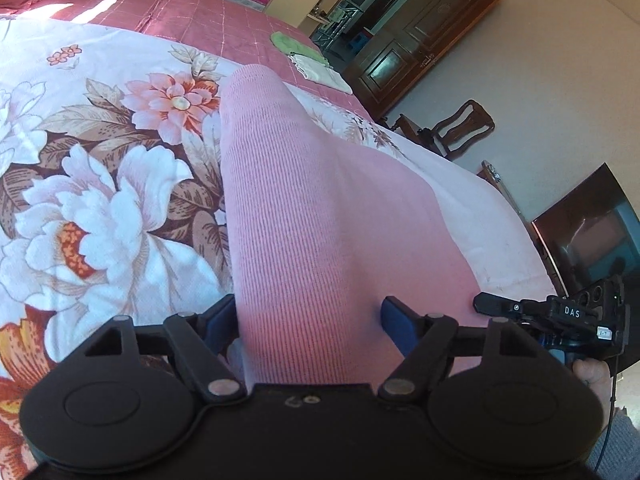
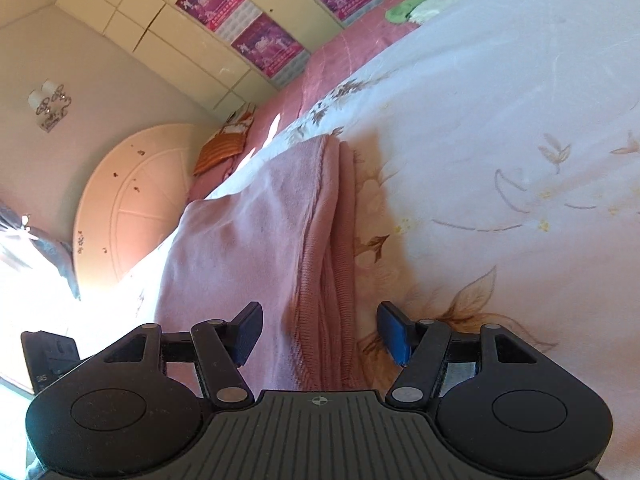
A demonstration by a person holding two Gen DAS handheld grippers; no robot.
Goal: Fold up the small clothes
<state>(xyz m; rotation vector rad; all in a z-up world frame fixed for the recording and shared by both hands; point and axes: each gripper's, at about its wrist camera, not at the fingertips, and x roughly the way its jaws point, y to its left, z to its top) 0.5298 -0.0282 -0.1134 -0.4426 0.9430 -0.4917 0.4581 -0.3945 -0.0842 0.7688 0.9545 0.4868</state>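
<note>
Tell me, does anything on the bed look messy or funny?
Nothing looks broken or spilled. The pink knit garment lies on the flowered blanket with layers bunched unevenly along one edge, so its fold is not tidy. Both the left gripper and right gripper are open around it. Green and white cloths sit farther away.

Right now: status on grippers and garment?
Left gripper and right gripper open, jaws straddling pink garment. Garment partly folded on quilt. Nothing in the way.

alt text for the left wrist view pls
A pink ribbed knit garment stretches away between the open left gripper, over a floral quilt on a bed. Folded green and cream cloths lie far behind.
</note>
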